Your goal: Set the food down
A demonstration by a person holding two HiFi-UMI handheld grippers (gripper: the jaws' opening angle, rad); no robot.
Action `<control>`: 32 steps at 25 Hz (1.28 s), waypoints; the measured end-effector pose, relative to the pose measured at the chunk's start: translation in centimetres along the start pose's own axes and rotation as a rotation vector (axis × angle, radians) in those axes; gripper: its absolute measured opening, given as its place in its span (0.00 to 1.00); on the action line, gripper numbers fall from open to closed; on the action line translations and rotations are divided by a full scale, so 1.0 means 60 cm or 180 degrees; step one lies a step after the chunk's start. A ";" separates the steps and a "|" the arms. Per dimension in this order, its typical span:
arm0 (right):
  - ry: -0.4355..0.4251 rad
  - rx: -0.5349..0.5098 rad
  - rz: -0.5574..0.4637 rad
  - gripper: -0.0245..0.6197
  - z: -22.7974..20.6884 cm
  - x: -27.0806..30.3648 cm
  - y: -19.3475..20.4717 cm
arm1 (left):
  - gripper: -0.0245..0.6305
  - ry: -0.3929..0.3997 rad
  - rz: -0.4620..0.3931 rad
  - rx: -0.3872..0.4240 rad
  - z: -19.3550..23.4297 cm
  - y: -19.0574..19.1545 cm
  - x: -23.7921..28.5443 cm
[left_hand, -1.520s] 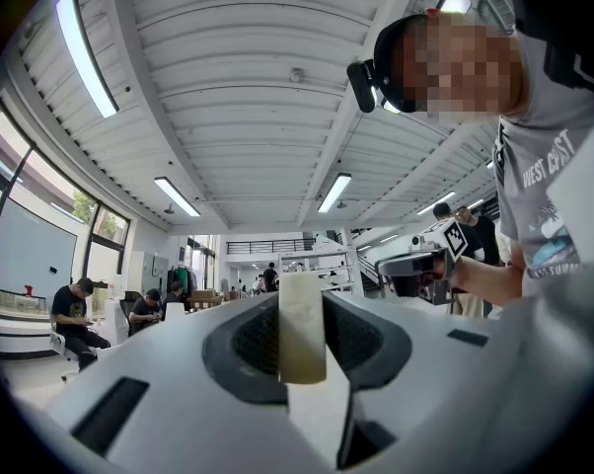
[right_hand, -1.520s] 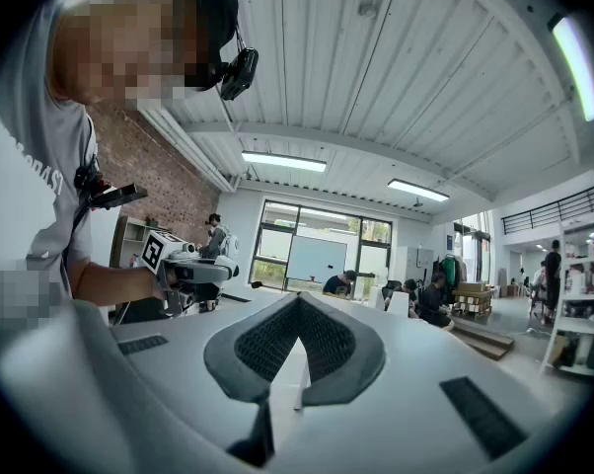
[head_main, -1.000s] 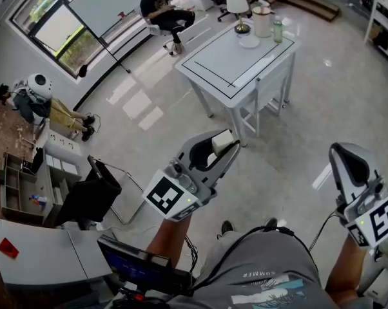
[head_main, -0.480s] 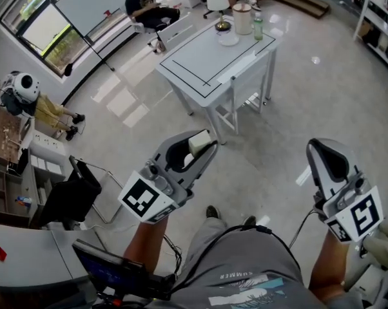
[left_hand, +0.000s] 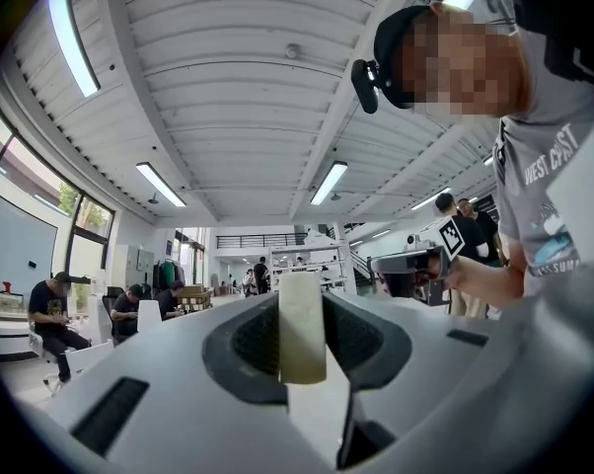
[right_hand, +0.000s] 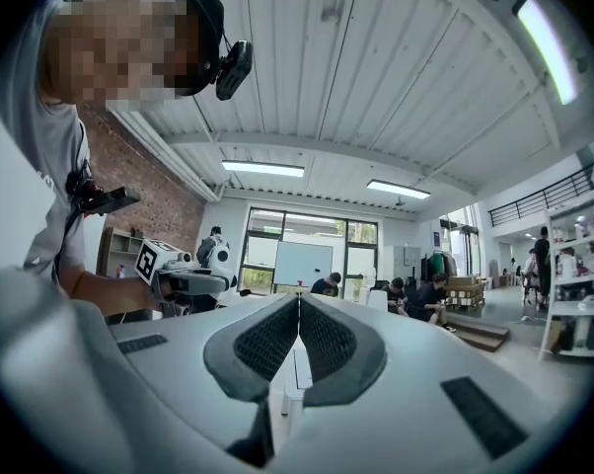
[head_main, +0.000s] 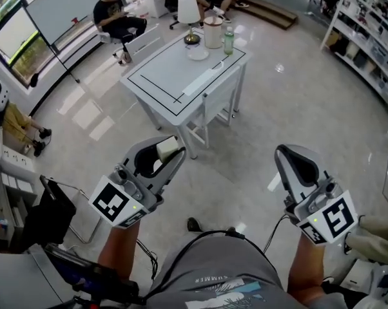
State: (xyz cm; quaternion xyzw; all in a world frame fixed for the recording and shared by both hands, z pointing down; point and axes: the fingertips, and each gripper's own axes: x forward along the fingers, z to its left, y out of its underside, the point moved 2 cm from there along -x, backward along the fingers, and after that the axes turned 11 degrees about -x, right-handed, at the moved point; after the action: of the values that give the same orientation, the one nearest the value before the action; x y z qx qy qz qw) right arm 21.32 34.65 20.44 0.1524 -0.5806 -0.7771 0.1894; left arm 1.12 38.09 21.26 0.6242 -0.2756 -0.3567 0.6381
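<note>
The left gripper (left_hand: 299, 358) squeezes a pale cream block of food (left_hand: 302, 309) between its two jaws. The block stands upright right in the middle of the gripper and sticks out past the jaws. The right gripper (right_hand: 298, 329) is closed tight with nothing in it. It is at 3 o'clock from the left one, well apart. Both are up over the shiny grey floor (head_main: 261, 137). A white counter with a black line round its top (head_main: 168, 76) is at 12 o'clock from the food, well apart. A white lamp (head_main: 189, 10), a white pot (head_main: 213, 32) and a green bottle (head_main: 229, 40) stand at its far end.
</note>
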 end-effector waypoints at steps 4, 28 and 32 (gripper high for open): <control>0.0074 -0.0046 0.0070 0.05 0.007 0.052 -0.008 | 0.20 0.0116 -0.0075 -0.0034 0.051 -0.009 -0.008; 0.0005 0.0035 0.0161 0.05 -0.160 0.127 0.084 | 0.20 0.0104 -0.0040 -0.0152 0.148 0.034 0.170; -0.0094 0.0068 0.0128 0.05 -0.210 0.119 0.106 | 0.20 0.0041 0.0002 -0.0129 0.135 0.047 0.224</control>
State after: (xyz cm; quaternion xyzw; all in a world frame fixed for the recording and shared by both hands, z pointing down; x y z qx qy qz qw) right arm 21.50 19.02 22.91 0.1312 -0.5945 -0.7690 0.1947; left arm 2.97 22.38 23.35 0.6133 -0.2643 -0.3580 0.6525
